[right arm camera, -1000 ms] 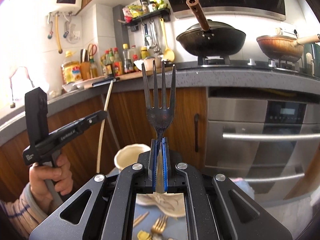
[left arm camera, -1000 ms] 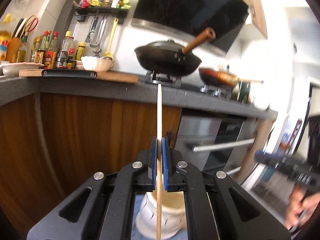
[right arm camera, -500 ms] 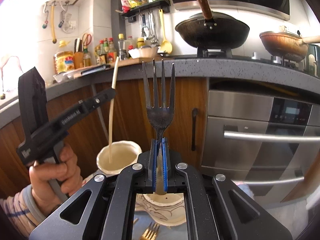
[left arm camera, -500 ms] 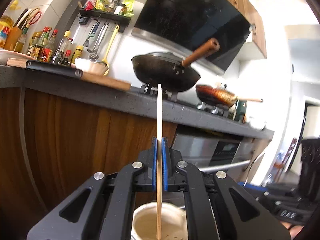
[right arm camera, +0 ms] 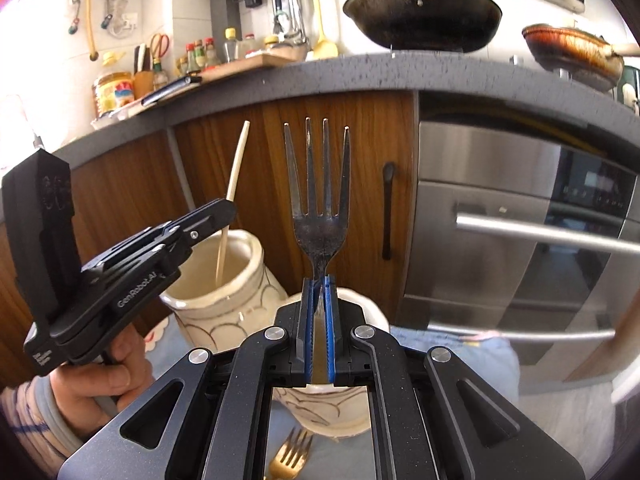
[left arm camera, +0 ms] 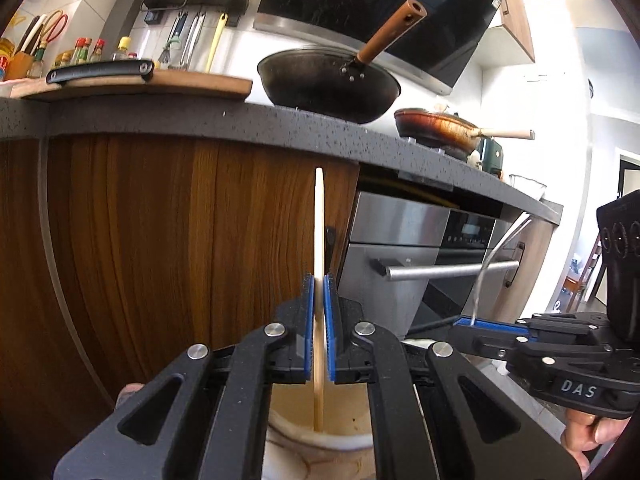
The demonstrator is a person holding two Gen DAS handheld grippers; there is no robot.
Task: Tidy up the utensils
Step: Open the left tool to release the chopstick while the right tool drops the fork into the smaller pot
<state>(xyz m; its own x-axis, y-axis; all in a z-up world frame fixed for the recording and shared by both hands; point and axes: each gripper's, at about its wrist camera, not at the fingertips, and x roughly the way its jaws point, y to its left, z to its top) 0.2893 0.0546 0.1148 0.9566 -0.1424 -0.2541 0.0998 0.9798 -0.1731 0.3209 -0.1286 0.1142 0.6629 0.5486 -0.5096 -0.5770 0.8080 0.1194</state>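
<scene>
The left gripper (left arm camera: 319, 296) pinches a wooden chopstick (left arm camera: 318, 240), its lower end inside a cream ceramic jar (right arm camera: 224, 292). The right gripper (right arm camera: 319, 300) clamps a steel fork (right arm camera: 318, 200) upright above a second jar (right arm camera: 356, 420).

left gripper (left arm camera: 318, 322) dropped lower with the chopstick (left arm camera: 319, 280); its lower end now sits deep inside the cream jar (right arm camera: 224, 300), was above the rim before. right gripper (right arm camera: 319, 332) moved in with the fork (right arm camera: 319, 208), now close beside the left.
</scene>
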